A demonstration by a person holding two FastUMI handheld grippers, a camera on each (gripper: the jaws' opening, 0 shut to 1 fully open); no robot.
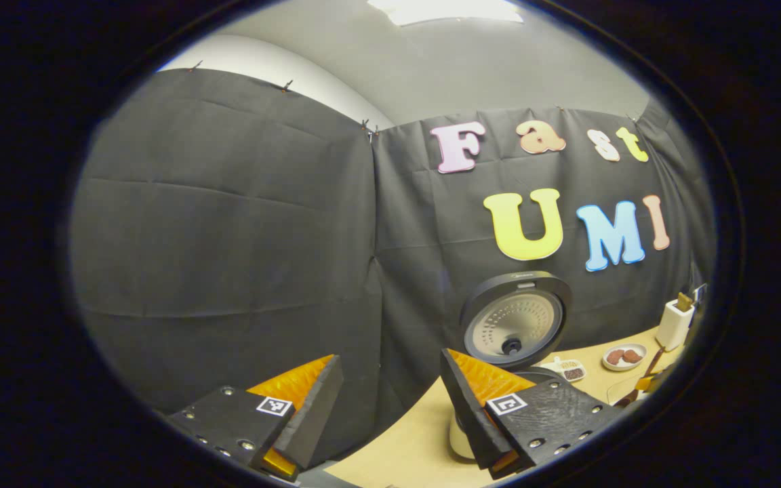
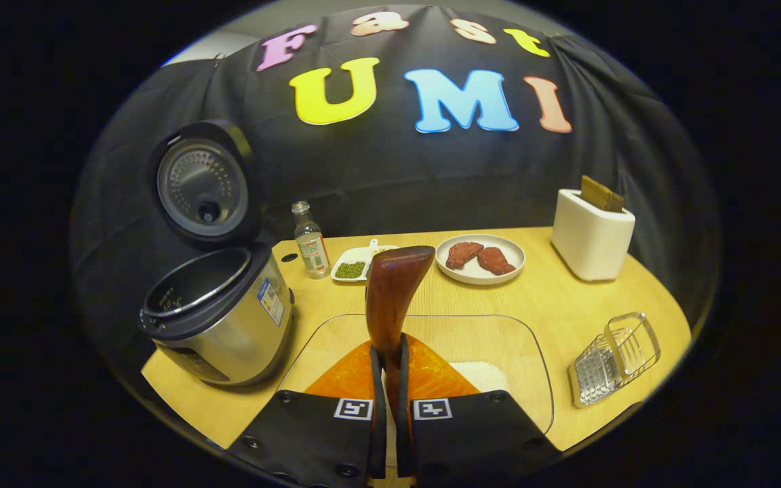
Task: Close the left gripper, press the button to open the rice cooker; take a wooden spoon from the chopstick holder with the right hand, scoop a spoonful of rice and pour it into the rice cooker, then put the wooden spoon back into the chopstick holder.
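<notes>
My right gripper (image 2: 390, 356) is shut on a brown wooden spoon (image 2: 394, 285), whose broad end rises ahead of the fingers. Below it lies a clear tray (image 2: 533, 339) with a patch of white rice (image 2: 482, 374). The rice cooker (image 2: 228, 318) stands at the left with its lid (image 2: 204, 183) swung up and the empty inner pot showing. A wire chopstick holder (image 2: 614, 359) sits at the right table edge. My left gripper (image 1: 390, 359) is open and holds nothing, off the table's left end, with the open rice cooker (image 1: 514, 324) ahead to its right.
Along the back stand a small bottle (image 2: 310, 238), a white dish of green beans (image 2: 353, 269), a plate with two pieces of meat (image 2: 480, 261) and a white box (image 2: 592, 236) with brown slices sticking out. The wooden table (image 2: 567, 291) ends close in front and at the right.
</notes>
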